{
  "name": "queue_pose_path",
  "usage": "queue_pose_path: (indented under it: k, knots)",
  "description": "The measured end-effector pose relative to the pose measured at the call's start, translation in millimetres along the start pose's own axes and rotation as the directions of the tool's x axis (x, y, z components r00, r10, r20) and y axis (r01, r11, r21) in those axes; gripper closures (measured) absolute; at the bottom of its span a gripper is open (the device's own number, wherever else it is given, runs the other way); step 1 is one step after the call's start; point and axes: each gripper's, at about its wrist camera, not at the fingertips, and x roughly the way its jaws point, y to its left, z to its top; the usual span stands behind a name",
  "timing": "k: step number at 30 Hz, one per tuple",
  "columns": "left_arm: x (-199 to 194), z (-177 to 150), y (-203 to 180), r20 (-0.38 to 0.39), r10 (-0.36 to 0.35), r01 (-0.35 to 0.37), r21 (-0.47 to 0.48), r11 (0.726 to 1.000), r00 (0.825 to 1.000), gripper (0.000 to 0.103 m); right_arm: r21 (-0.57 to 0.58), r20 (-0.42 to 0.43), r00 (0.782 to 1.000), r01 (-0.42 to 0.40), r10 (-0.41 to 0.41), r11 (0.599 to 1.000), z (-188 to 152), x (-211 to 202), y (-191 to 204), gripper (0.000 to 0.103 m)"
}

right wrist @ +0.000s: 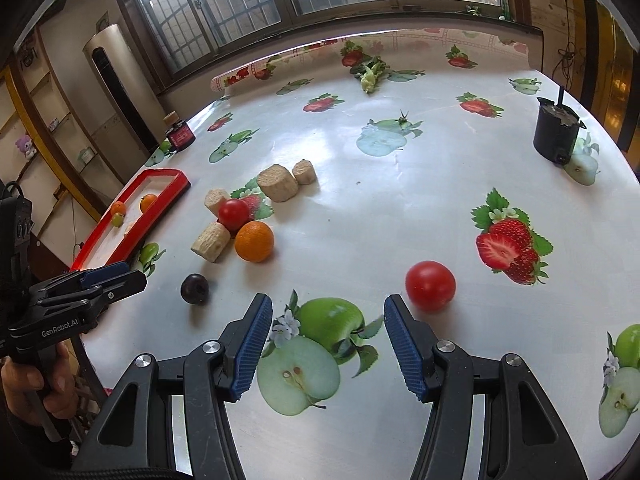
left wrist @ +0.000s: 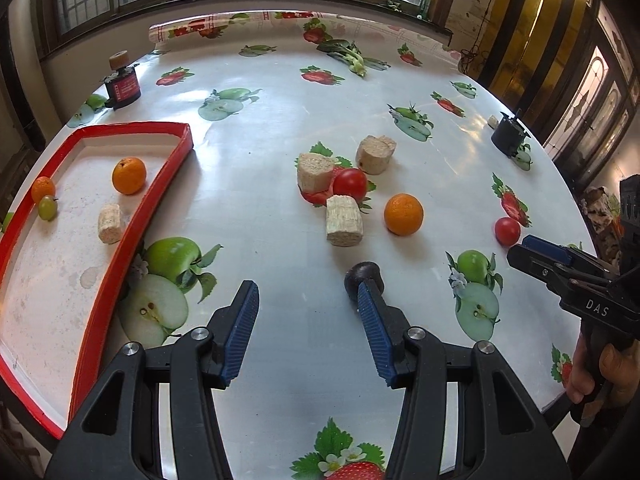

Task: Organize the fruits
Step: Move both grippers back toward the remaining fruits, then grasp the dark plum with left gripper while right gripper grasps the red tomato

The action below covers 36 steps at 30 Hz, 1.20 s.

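The left gripper hangs with jaws apart and empty — its right finger hides part of a dark round plum. The right gripper is likewise spread over bare tablecloth, a red tomato just beyond. A red-rimmed tray, cut off at the left, holds two oranges.

A glossy printed plastic tablecloth carries rough fibrous cork-like blocks and a shiny smooth tomato.
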Motion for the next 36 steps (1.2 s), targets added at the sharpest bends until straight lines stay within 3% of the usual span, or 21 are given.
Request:
queue_pose_path:
  k: [6,13,17,20,24,36]
  knots:
    - [16.2,0.7,-9.1,-0.035,-0.026,0.026,0.008,1.000,0.999,0.053,0.008,0.016,0.992,0.125,-0.125,0.992,0.9,3.0,-22.0,0.043]
    - [35.4,9.2,-19.4,-0.057,-0.048,0.049,0.018,0.999,0.997,0.053,0.003,-0.026,0.983,0.182,-0.182,0.983,8.2,26.8,-34.1,0.044]
    - [41.7,11.4,-33.1,-0.049,-0.042,0.045,0.066,0.997,0.998,0.053,0.004,-0.033,0.978,0.204,-0.204,0.979,9.4,34.0,-36.9,0.059]
    - [49.7,9.1,-39.8,-0.063,-0.063,0.068,0.085,0.994,0.996,0.057,0.008,-0.022,0.982,0.186,-0.186,0.983,9.3,32.6,-38.0,0.068]
    - [49.4,7.3,-46.3,-0.063,-0.114,0.120,0.098,0.988,0.991,0.081,0.004,-0.015,0.984,0.177,-0.177,0.984,7.6,29.7,-35.5,0.070]
    - [18.3,1.7,-22.0,0.009,-0.067,0.066,0.066,0.996,0.998,0.081,-0.045,0.019,0.996,0.083,-0.082,0.996,5.8,11.7,6.3,0.070]
